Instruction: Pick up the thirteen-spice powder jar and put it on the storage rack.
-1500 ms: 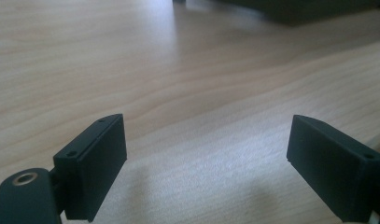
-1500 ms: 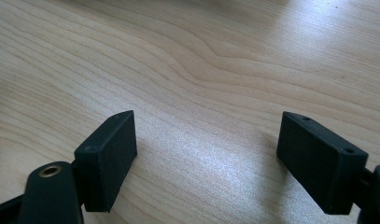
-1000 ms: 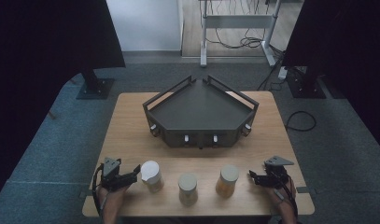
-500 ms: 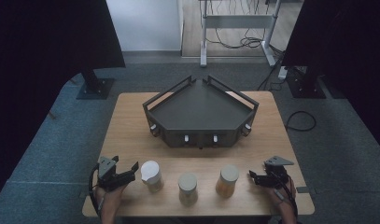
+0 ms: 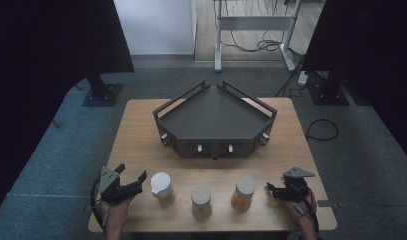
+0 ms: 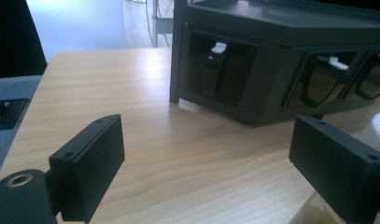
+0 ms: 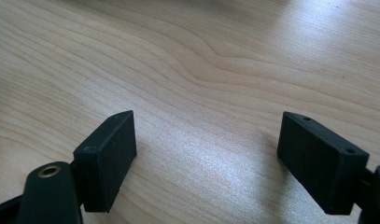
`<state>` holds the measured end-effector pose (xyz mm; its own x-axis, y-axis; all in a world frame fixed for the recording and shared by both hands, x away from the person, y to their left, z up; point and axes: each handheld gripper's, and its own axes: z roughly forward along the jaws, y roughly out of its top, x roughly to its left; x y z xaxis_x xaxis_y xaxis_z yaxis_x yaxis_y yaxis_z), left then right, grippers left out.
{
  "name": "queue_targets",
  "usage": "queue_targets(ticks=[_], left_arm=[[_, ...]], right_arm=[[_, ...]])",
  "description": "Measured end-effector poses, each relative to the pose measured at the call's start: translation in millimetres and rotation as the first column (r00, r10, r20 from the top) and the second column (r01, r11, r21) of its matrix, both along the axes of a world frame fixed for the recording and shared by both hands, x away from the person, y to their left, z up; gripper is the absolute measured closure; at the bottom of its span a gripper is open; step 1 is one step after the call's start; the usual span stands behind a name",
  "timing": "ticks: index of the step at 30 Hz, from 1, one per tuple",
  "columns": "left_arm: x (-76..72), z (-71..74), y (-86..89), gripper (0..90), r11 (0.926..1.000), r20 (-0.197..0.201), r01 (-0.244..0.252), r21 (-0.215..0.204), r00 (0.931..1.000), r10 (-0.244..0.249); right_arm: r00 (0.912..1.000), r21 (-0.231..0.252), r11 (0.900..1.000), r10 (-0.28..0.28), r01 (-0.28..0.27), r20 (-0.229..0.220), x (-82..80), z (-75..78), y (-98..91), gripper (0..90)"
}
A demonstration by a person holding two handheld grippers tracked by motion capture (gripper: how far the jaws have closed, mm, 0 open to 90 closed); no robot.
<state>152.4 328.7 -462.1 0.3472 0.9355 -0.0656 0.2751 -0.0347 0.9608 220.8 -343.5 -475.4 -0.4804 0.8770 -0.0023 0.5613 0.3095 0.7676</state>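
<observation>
The left gripper [image 5: 132,179] stands spread wide and empty, just left of the white-lidded jar [image 5: 162,188] at the table's [image 5: 141,145] near edge; it has drawn back leftward from the jar since a second ago. The right gripper [image 5: 271,188] gapes empty, unmoved.

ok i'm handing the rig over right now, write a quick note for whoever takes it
Left gripper: open, nothing between the jaws, beside the white-lidded jar on its left, not touching it.
Right gripper: open, nothing held, low over bare table to the right of the right jar.
Things: three lidded jars in a row along the near edge, the middle jar between the other two. The dark tray sits mid-table, nothing on it.
Done: nothing, judging by the layout; all jars stand upright and ungripped.
Left: probably gripping the white-lidded jar first, since the left gripper is nearest to it.
</observation>
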Motion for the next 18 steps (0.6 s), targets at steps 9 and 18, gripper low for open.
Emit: queue_targets(ticks=[9,18], left_arm=[[-6.1,-0.2,3.7,9.8,0.9996,0.048,0.001,-0.029,0.9989,0.000],[-10.8,3.1,1.8,10.0,0.9998,0.081,0.014,-0.012,0.9967,-0.013]], right_arm=[[1.0000,0.000,1.0000,0.000,0.000,0.000,0.0,0.0,0.0,19.1],[1.0000,0.000,1.0000,0.000,0.000,0.000,0.0,0.0,0.0,19.1]])
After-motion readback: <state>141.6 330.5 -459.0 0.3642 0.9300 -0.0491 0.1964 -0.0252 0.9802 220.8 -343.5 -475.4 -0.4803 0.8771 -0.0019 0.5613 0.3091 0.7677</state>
